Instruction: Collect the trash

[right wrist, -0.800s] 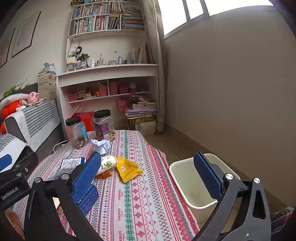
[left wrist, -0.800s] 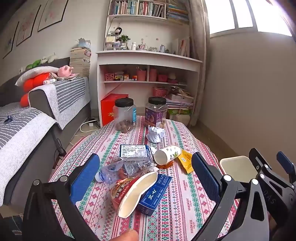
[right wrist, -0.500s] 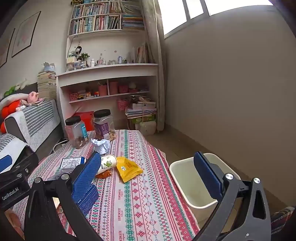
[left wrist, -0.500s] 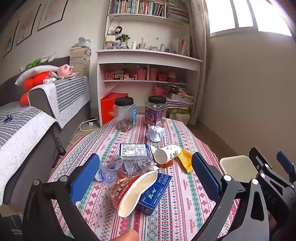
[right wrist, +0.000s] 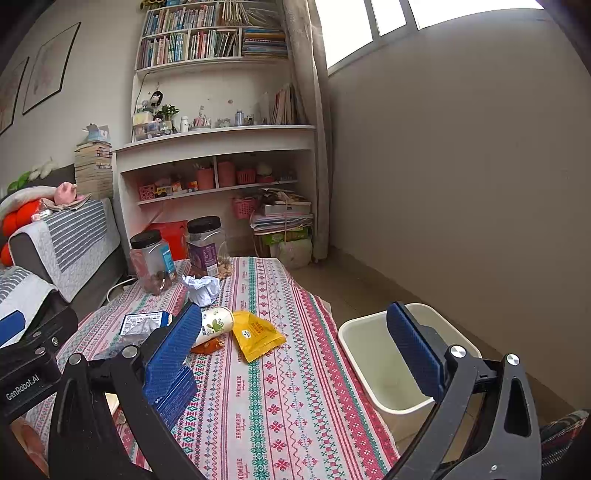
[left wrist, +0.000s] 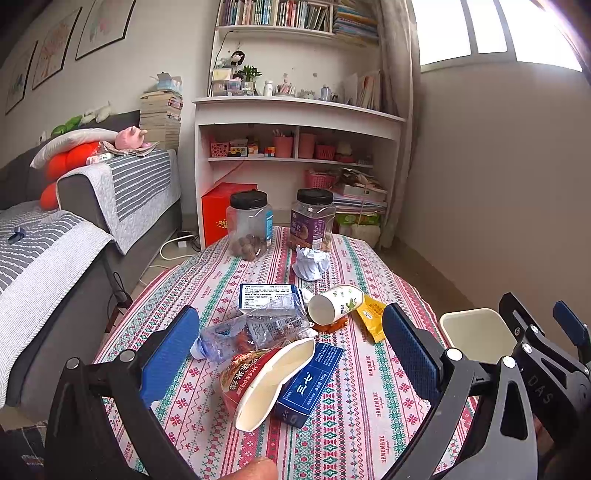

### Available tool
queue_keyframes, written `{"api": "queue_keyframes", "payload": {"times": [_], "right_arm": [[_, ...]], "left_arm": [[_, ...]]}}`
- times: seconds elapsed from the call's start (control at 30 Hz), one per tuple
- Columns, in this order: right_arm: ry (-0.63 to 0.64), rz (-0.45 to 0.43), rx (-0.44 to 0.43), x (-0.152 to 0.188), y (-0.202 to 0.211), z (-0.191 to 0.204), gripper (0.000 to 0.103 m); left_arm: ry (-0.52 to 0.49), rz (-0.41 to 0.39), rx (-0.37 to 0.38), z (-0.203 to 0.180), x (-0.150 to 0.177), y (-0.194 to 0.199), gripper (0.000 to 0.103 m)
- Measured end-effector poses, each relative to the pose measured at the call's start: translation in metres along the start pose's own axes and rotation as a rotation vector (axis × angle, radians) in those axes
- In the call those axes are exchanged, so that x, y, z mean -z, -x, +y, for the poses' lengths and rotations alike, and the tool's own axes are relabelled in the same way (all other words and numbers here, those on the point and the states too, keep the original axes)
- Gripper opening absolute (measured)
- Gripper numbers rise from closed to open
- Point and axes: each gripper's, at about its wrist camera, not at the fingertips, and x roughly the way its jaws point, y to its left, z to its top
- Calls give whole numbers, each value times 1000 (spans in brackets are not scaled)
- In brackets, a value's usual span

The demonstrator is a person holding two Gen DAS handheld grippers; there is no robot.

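On the tabletop (left wrist: 369,387) lie one noodle cup (left wrist: 266,384), one blue box (left wrist: 310,380), one bottle (left wrist: 236,338), one paper cup (left wrist: 334,304) and one yellow packet (left wrist: 371,317). Noodle cup tipped over, mouth pointing near-right, between the left gripper's (left wrist: 291,365) spread fingers. Right gripper (right wrist: 295,354) is spread too, bin (right wrist: 384,369) right.

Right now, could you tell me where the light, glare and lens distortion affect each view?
Left wrist view: window blown out white, shelf edges bowed by the fisheye, table evenly lit and sharp. Right wrist view: window also overexposed, corners vignetted dark, bin clear, wall dim.
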Motion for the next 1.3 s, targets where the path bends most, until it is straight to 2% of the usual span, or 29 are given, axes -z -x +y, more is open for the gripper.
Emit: {"api": "queue_keyframes", "payload": {"times": [0.13,0.43,0.47,0.57,1.0,1.1,1.17,1.3], "right_arm": [[2,0,0,1,1,2,96],[1,-1,-1,-4,11,-12,96],[1,-1,-1,2,0,3,96],[2,2,-1,3,-2,5,96],[9,12,-4,2,3,-1,96],[16,48,-14,2,-4,1,96],[19,94,-28,-5,-12,3,96],[55,178,-71,-21,-36,13,96]], "left_arm": [[0,4,8,8,11,5,96],[-7,6,14,16,13,7,96],[-7,8,16,18,15,8,96],[-7,10,15,19,17,7,96],[-5,24,19,26,23,3,96],[4,57,20,33,16,-4,96],[8,108,12,43,5,-17,96],[3,263,118,62,-15,-52,96]]}}
